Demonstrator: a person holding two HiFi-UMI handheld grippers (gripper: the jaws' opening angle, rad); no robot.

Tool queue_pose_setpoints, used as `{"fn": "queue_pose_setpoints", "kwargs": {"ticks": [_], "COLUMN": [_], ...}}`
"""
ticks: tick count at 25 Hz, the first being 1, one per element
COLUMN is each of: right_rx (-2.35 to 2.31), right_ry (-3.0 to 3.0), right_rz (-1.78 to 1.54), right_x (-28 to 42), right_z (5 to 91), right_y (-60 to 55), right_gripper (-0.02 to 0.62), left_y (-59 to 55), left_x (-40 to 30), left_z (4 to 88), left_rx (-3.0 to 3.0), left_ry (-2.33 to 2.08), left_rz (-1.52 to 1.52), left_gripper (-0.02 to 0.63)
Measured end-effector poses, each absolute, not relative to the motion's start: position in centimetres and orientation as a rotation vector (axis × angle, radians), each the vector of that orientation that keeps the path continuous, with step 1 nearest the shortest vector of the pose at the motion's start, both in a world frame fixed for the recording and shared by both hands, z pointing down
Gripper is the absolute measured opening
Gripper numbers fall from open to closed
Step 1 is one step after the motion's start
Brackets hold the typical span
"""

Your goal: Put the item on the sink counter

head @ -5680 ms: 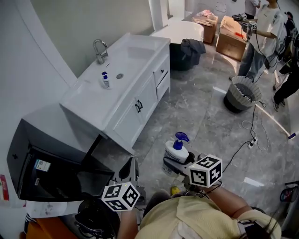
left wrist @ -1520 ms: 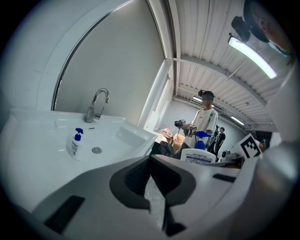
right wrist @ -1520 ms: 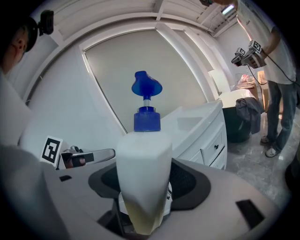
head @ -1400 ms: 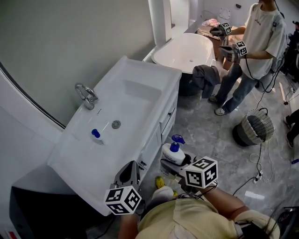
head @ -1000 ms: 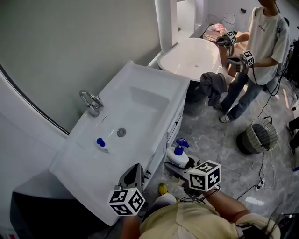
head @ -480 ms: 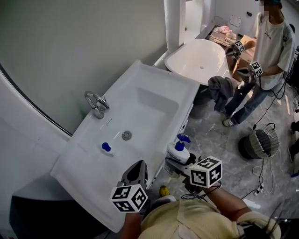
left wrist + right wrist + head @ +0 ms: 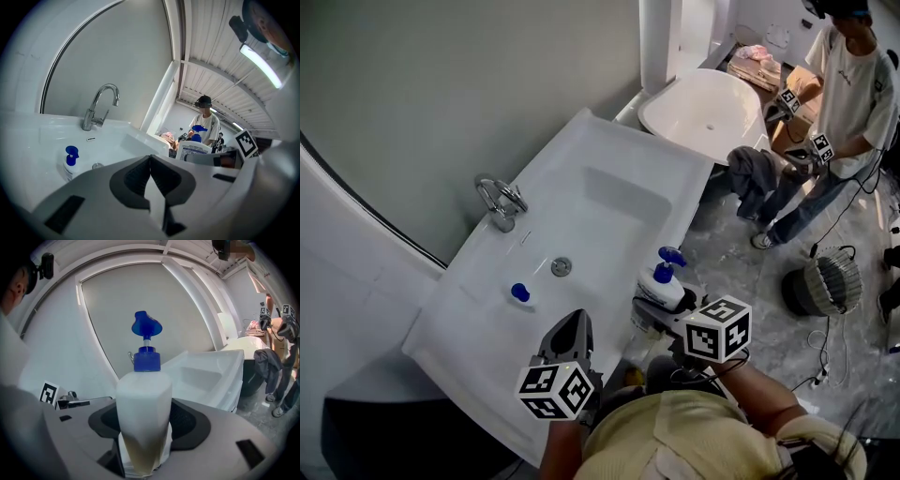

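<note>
1. Since the earliest frame, the sink table (image 7: pixel 473 326) had gone from lying well across the floor to lying right beneath both claws. The pump bottle (image 7: pixel 661 286) had drawn up to the table's front edge.
2. The right claw (image 7: pixel 649 317) was clamped on the pump bottle's lower body. It held the bottle upright, blue pump head on top. The bottle was carried at the table's edge and not yet set down on it.
3. The left claw (image 7: pixel 569 339) had its jaws pressed together with nothing between them. It hung over the near part of the table.
4. To do the step well, the bottle probably needed carrying further in over the flat white top, away from the edge. It should stay upright and come down until its base sat flat before the jaws let go. The spot should be clear of the basin's (image 7: pixel 614 206) slope, where a tall, narrow bottle could tip. The grip was low on the body, so the pump head was likely to sway if the bottle were moved quickly.
5. The pump bottle's white body showed a yellowish tint only near its bottom in the right gripper view. That looked like a small remainder of liquid, though the level could not be read for sure.
6. A small bottle (image 7: pixel 518 295) with a blue cap stood on the table near the faucet (image 7: pixel 500 200). Its contents could not be seen. Nothing could be seen lying in the basin.
</note>
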State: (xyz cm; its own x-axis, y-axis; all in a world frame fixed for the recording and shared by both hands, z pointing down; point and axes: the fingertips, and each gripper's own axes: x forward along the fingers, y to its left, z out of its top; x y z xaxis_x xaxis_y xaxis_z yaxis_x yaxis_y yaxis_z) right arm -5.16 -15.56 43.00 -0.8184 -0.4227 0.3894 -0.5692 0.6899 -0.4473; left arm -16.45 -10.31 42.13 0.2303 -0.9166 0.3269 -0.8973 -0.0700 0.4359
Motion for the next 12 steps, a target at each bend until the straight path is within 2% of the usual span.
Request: {"fn": "queue_pose_setpoints", "kwargs": {"ticks": [12], "right_rx": [0.69], "right_ry": [-2.675], "right_rz": [0.793], "right_x": [-9.1], "right_z": [43.2], "right_y": [-20.5], "right_gripper": [0.279], "left_y": [-13.1], "left_x": [-19.5], "left_z": [42.4], "left_rx": [1.875], "left_ry": [-1.728], "left_rz": [-0.104], "left_gripper": [0.037]}}
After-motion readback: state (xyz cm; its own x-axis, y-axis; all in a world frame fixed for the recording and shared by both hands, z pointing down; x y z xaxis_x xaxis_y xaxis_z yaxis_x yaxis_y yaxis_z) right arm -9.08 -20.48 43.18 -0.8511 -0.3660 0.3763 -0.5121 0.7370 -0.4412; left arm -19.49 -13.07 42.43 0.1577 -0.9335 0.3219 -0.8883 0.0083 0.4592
